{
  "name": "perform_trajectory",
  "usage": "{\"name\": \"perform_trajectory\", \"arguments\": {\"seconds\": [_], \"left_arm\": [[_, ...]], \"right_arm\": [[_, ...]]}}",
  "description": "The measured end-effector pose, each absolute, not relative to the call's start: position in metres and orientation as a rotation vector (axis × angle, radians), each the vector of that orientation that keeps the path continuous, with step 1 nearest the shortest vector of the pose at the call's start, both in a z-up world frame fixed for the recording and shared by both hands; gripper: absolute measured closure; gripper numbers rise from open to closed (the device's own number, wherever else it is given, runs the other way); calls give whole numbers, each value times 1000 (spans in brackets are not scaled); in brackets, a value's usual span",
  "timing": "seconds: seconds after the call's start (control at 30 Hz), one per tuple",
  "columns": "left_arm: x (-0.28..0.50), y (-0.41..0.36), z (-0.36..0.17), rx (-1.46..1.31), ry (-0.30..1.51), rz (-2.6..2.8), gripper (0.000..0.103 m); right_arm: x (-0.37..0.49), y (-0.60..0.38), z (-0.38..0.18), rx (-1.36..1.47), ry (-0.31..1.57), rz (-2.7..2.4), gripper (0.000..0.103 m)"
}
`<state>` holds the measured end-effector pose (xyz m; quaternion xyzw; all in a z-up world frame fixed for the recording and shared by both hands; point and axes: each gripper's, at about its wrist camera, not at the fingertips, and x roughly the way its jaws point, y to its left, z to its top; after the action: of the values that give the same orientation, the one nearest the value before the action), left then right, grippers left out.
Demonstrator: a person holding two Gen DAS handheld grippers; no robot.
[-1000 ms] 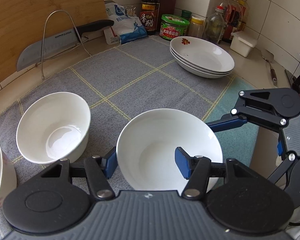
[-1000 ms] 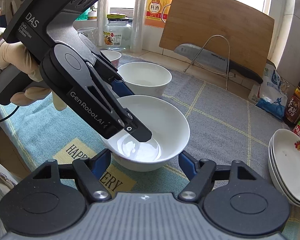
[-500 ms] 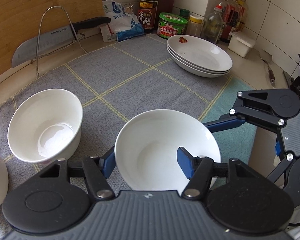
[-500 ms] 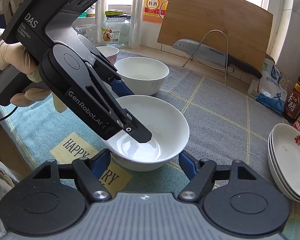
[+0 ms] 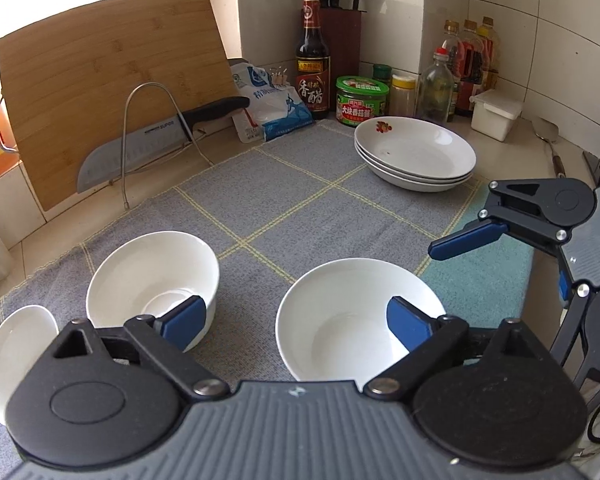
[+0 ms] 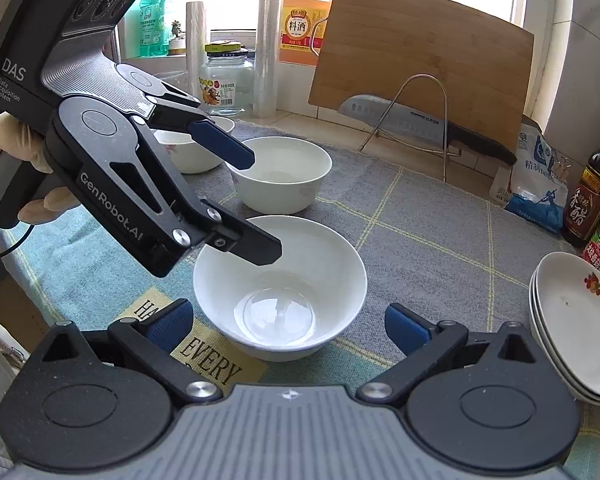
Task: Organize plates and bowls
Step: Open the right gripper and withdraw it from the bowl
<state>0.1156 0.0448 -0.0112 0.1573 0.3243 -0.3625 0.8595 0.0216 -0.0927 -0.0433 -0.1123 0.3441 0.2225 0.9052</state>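
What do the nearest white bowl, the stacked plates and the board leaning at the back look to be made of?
Nearest bowl: probably glazed ceramic or porcelain; glossy white, with reflections in its base.
Stacked plates: likely the same glazed ware; shiny white with a small printed red motif.
Leaning board: looks like bamboo or wood; matte tan with parallel strip grain.

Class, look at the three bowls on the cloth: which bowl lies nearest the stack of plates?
The wide white bowl at the cloth's front edge, below both open grippers. The other two bowls sit farther from the plate stack.
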Motion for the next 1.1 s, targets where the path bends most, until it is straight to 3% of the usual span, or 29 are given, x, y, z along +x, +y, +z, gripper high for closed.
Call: {"name": "perform_trajectory", "arguments": {"seconds": [0.43, 1.1], "left_arm": [[113, 89, -35, 193, 713, -446, 4], [144, 83, -52, 267, 658, -374, 4]], "right_arm": [[31, -100, -35, -138, 724, 414, 0], [101, -81, -23, -228, 748, 501, 0]]}}
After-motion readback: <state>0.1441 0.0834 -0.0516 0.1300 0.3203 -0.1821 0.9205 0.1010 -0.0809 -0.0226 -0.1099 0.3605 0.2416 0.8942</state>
